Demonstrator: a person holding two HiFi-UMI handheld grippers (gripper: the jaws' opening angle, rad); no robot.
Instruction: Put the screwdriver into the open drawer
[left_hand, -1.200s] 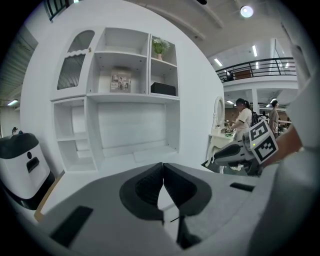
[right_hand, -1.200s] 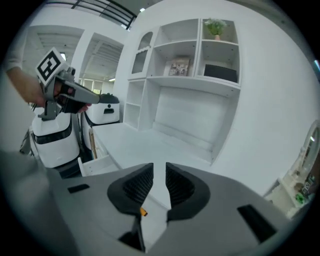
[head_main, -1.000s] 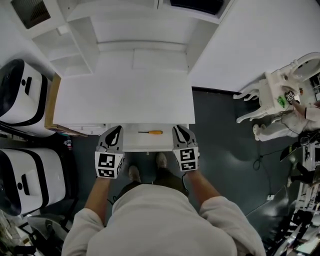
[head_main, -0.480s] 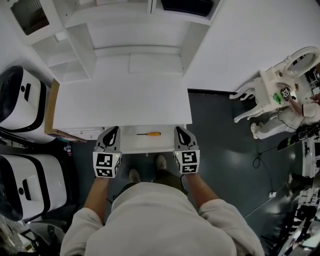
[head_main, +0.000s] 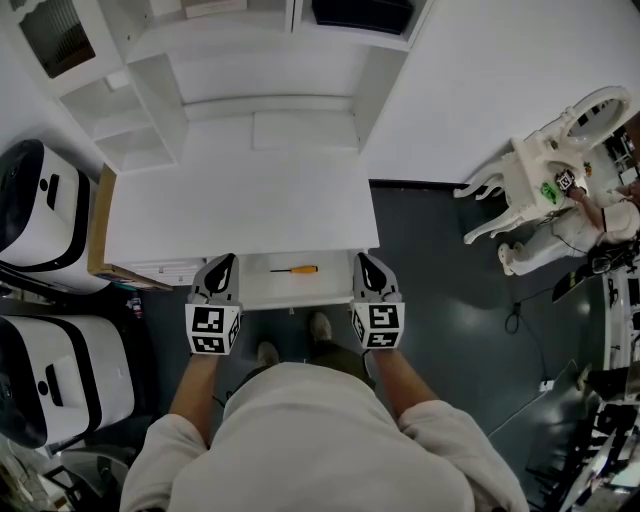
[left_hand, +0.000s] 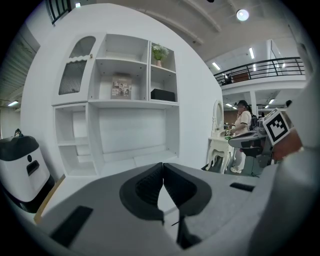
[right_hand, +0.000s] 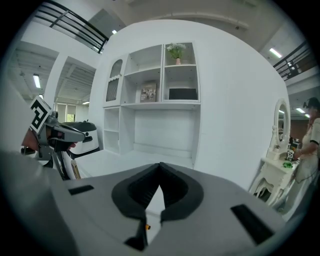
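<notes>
Head view | screwdriver (head_main: 297, 269): slim, orange handle, dark shaft | in drawer (head_main: 262, 291)

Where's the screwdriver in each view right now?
Head view: screwdriver lying in the open drawer, lower centre.
Left gripper view: thin dark sliver under the jaws, probably its shaft.
Right gripper view: orange speck of handle below the jaws.
Shared landmark: white shelf unit.

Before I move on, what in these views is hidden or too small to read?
- Screwdriver: head view, too small to tell its tip; right gripper view, the right gripper hides all but an orange speck.
- Drawer: head view, its rear lies under the desk.
- Shelf picture: left gripper view, too small to read.
</notes>
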